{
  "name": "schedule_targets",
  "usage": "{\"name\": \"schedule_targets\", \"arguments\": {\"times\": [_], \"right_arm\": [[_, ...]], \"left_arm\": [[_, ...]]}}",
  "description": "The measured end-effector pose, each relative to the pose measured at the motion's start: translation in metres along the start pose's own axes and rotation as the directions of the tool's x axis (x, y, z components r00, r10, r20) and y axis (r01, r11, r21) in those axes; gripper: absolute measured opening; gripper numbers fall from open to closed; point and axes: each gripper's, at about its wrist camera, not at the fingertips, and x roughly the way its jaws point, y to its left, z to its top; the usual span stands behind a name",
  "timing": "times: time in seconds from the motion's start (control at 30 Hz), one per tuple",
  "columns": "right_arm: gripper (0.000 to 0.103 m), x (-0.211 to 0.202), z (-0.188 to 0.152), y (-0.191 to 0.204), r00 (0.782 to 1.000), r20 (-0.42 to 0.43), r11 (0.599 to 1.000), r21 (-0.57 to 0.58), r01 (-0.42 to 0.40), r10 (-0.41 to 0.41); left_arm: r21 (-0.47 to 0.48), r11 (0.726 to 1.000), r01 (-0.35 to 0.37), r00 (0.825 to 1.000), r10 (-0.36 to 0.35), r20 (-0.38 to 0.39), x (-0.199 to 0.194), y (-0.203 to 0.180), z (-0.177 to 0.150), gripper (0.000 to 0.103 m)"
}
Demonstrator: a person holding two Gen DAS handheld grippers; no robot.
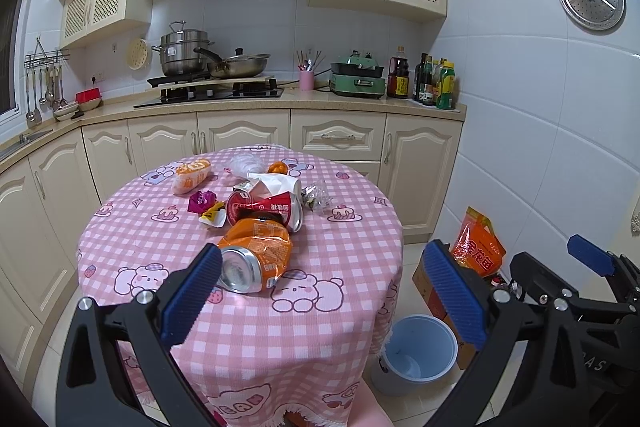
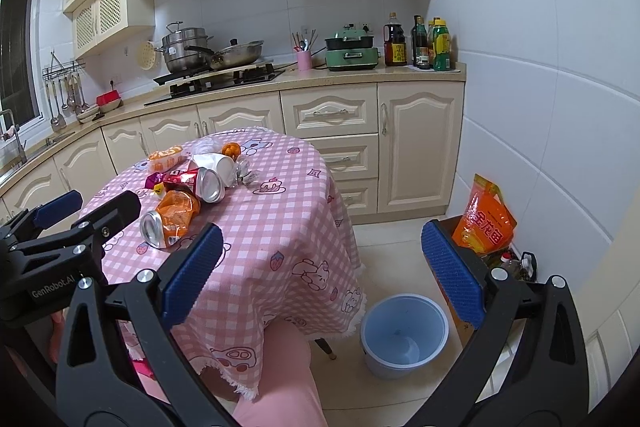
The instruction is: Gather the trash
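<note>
Trash (image 1: 256,211) mid-frame; both grippers (image 1: 320,291) (image 2: 320,267) spread, empty. Take nearest orange can (image 1: 252,259) first, for bin (image 1: 416,351) lower right.

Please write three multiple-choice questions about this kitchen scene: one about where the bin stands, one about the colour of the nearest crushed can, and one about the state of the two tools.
1. Where is the blue bin?
A. on the table
B. on the floor beside the table
C. on the counter

2. What colour is the nearest crushed can?
A. orange
B. green
C. black

3. How are the left tool and right tool?
A. both open, empty
B. both shut
C. one holds a can

Answers: B, it stands on the tiles by the tablecloth; A, its body is orange; A, wide gaps between the pads.
</note>
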Motion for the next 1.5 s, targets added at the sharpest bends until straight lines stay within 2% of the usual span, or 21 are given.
{"name": "schedule_targets", "arguments": {"times": [1.5], "right_arm": [[0.098,0.0031,-0.0055,-0.0018,1.000,-0.018,1.000,0.010,-0.006,0.006]], "left_arm": [[0.001,1.000,-0.001,1.000,0.001,0.002,-0.0021,-0.0008,0.0011,0.099]]}}
